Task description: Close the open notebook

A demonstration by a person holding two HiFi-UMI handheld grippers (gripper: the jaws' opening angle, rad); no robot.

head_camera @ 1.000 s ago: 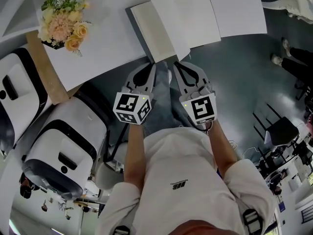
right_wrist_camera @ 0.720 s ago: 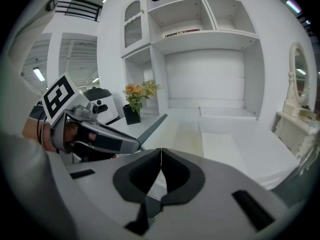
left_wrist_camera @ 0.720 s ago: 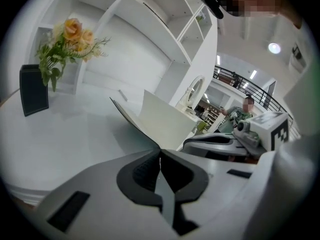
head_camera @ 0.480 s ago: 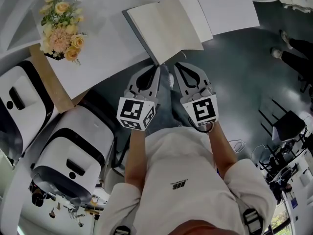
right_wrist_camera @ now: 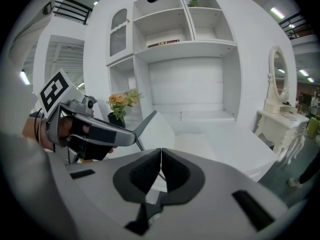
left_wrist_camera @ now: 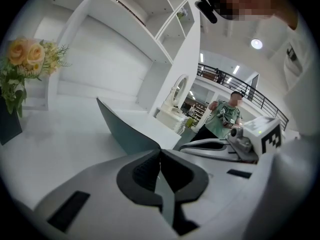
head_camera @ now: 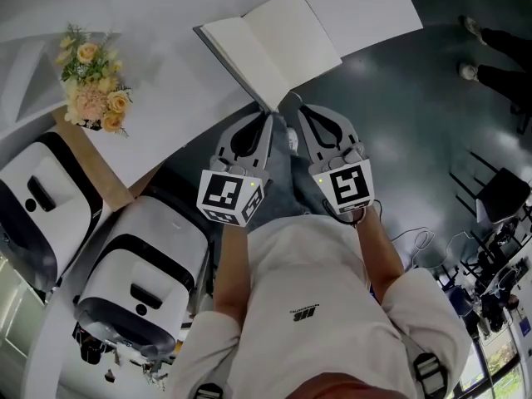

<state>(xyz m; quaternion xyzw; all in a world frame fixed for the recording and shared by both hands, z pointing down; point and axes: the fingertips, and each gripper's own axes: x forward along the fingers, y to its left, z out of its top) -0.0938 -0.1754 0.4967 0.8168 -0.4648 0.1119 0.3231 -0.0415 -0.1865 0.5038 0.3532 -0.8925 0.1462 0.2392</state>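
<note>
The notebook (head_camera: 270,44) lies on the white table (head_camera: 158,23) with its grey left cover (left_wrist_camera: 125,129) lifted and tilted over the right half, white inside facing up. My left gripper (head_camera: 268,116) is at the near corner, jaws shut on that cover's bottom edge (left_wrist_camera: 160,151). Right beside it, my right gripper (head_camera: 293,106) is shut, a sliver of white page showing between its pads (right_wrist_camera: 161,151). In the right gripper view the raised cover (right_wrist_camera: 145,120) slants up behind the left gripper (right_wrist_camera: 95,131). The right half of the notebook is hidden under the lifted leaf.
A vase of yellow and pink flowers (head_camera: 90,90) stands on the table's left end. Two white and black machines (head_camera: 141,256) sit on the floor at the left. A person's feet (head_camera: 490,36) are at the far right; a person in green (left_wrist_camera: 225,116) stands beyond the table.
The lifted leaf has swung from the middle over to the right, covering the right-hand page. Both grippers stay at the notebook's near edge; the view has shifted.
</note>
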